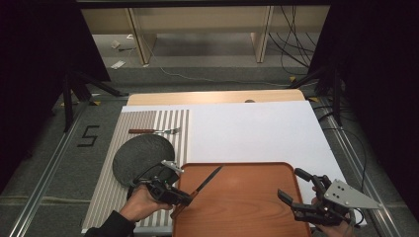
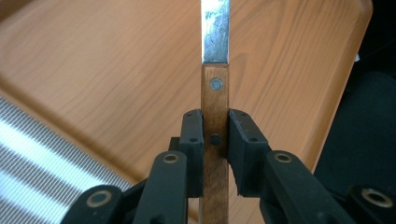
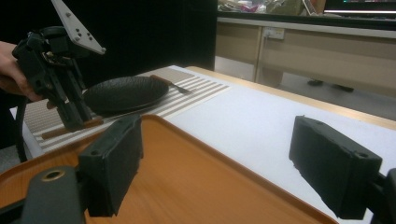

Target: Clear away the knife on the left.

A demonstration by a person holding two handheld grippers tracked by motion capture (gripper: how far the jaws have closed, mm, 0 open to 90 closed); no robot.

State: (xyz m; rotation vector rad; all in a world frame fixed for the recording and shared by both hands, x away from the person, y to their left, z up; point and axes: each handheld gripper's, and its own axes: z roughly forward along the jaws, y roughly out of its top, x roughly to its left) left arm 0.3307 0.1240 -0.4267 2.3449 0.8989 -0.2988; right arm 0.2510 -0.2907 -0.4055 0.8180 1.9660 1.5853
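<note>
From above, a wooden tray (image 1: 247, 202) sits at the near edge of the table, on a white sheet (image 1: 257, 131). The left gripper (image 1: 190, 197) is at the tray's left rim, its jaws closed on the wooden handle of a knife (image 1: 207, 180); the blade slants up and away over the tray's left part. A dark plate (image 1: 141, 158) lies on a striped mat (image 1: 148, 148) just left of the tray, touching the gripper's back or very near it. A fork (image 1: 154, 131) lies at the mat's far edge. The right gripper (image 1: 291, 185) hangs at the tray's right rim, jaws spread wide, holding nothing.

Along the left gripper (image 2: 215, 140), both pads press the knife (image 2: 215, 93) handle from either side, just below a rivet; the blade runs on over the tray (image 2: 116, 79).

Along the right gripper (image 3: 219, 158), the jaws stand far apart over the tray (image 3: 187, 186), nothing between them. Across the tray the left gripper (image 3: 77, 122) clamps the knife (image 3: 70, 128) handle at the rim, with the plate (image 3: 123, 93) behind it.
</note>
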